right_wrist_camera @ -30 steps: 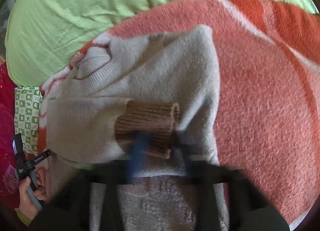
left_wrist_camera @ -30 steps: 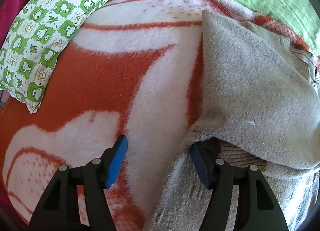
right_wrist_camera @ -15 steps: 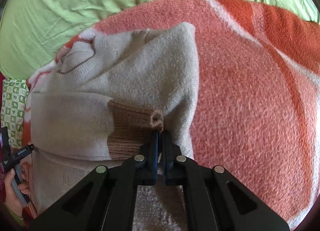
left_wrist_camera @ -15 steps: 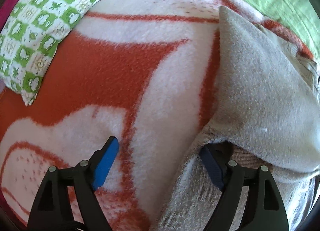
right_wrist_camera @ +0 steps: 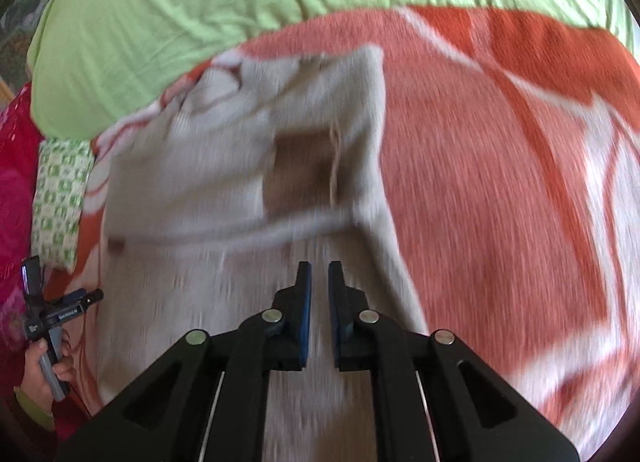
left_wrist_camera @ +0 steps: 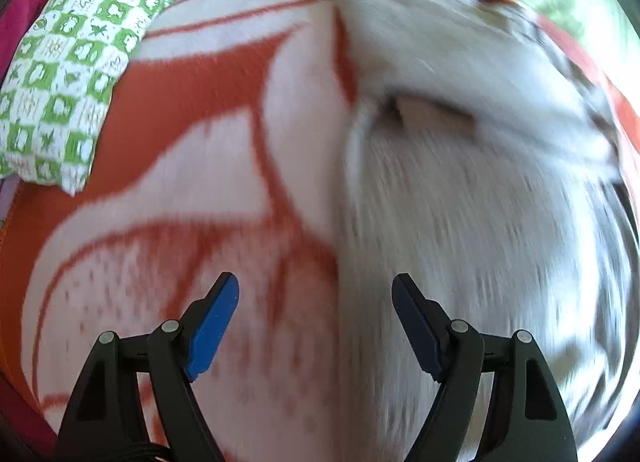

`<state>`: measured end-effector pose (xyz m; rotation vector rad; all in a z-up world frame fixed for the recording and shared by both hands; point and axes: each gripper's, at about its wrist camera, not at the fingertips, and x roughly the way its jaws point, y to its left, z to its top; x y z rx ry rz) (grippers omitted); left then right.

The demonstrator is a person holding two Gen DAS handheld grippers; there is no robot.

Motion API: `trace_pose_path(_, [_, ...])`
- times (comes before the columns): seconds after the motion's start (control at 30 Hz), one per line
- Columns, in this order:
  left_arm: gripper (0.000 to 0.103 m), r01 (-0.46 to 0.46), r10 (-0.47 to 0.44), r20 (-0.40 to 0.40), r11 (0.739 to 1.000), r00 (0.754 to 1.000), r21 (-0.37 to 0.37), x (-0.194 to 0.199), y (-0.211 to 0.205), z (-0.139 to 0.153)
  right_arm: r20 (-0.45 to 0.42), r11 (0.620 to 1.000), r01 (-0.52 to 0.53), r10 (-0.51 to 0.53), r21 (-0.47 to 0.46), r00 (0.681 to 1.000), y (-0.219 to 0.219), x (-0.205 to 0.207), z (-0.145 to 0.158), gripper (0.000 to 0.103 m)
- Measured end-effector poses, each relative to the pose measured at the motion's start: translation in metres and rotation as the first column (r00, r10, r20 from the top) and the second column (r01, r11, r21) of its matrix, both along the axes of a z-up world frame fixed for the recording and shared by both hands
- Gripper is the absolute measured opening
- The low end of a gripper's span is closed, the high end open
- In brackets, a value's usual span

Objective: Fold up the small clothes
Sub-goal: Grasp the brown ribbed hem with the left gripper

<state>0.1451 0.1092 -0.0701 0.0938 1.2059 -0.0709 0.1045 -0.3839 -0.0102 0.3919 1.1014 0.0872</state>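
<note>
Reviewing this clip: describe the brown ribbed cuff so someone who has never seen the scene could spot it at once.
Find the orange and white blanket spread over the green sheet. On it lies a pale grey sweater, sleeves folded across its body. The cuff is the small tan-brown patch near the sweater's middle, the only brown knit among the grey.

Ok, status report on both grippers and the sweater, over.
Left gripper closing, empty. Right gripper opening, empty. Beige knit sweater sleeves folded in, on orange-white blanket. Nothing obstructing.
</note>
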Motion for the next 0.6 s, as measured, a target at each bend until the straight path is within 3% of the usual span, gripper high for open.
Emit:
trace_pose_path(0.07, [0.08,0.029,-0.029,-0.023,1.0,0.999,0.0,-0.03,0.004,-0.002,-0.009,1.0,0.006,-0.006,-0.003,1.0,0.004,-0.022,-0.001,0.011])
trace_pose_path(0.23, [0.08,0.05,-0.055,-0.087,0.997,0.995,-0.056,-0.094,0.014,-0.013,-0.027,0.999,0.05,-0.05,0.011,0.998,0.004,-0.08,-0.001,0.036])
trace_pose_path(0.43, [0.08,0.008,-0.043,-0.172,0.98,0.984,-0.2,-0.154,0.02,-0.029,-0.052,0.997,0.077,-0.076,0.019,0.996,0.013,-0.138,-0.005,0.038])
trace_pose_path(0.6, [0.078,0.025,-0.065,-0.162,0.971,0.985,-0.238,-0.186,0.01,-0.036,-0.045,0.993,0.114,-0.112,0.024,0.993,0.016,-0.184,-0.008,0.041])
